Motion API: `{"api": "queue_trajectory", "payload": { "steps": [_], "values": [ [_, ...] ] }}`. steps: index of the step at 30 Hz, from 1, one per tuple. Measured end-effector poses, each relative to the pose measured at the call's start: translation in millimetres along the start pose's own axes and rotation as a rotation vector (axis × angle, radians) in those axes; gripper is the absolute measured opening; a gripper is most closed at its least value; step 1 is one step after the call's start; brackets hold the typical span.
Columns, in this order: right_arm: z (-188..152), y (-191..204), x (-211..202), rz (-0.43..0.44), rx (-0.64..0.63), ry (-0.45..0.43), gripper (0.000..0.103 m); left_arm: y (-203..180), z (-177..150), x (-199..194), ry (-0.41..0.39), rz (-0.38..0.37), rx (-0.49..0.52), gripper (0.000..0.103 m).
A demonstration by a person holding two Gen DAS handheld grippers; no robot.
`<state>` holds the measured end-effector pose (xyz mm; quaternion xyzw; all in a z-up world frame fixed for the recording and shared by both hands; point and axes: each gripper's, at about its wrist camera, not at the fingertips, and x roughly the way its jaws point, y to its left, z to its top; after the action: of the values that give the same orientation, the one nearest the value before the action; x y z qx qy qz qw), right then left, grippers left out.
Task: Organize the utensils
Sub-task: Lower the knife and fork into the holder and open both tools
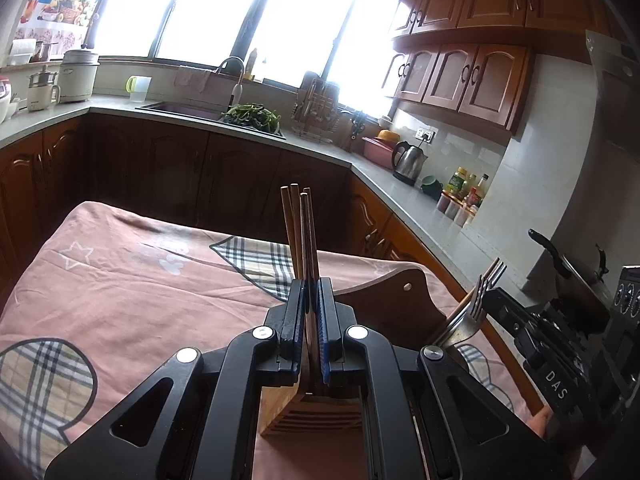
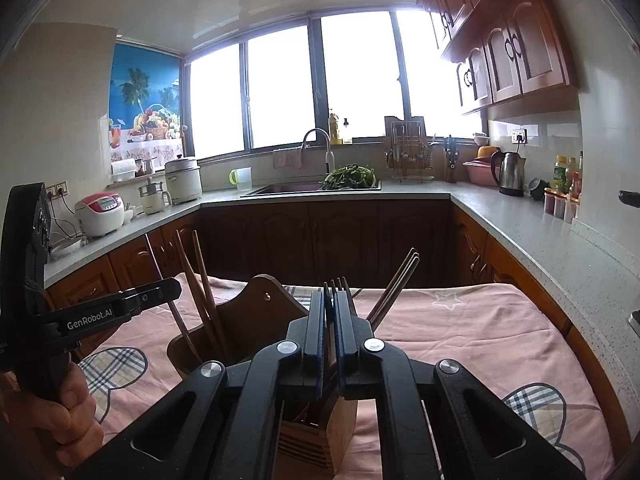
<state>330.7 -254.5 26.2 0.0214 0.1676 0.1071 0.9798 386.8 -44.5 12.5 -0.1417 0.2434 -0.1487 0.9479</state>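
Left gripper [image 1: 311, 300] jaws clamped on chopsticks [image 1: 298, 232], right gripper [image 2: 329, 312] jaws clamped on forks [image 2: 339, 283], both over the wooden holder [image 1: 316, 412] on the surface, probably ready to drop in. Only the right wrist view shows more chopsticks [image 2: 394, 286] already standing in it.

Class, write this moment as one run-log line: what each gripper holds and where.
left gripper: shut on chopsticks | right gripper: shut on forks | both above wooden utensil holder | surface: pink tablecloth

Home kitchen: sink [image 2: 280, 189], wooden cabinets [image 2: 516, 52], kettle [image 2: 510, 173].
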Motion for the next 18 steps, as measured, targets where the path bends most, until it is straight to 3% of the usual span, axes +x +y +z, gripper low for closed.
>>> {"api": "queue_trajectory", "payload": {
  "steps": [18],
  "values": [
    [1.1,-4.1,-2.6,0.008,0.045,-0.004,0.009,1.5,0.3,0.8,0.019,0.018,-0.004,0.008]
  ]
}}
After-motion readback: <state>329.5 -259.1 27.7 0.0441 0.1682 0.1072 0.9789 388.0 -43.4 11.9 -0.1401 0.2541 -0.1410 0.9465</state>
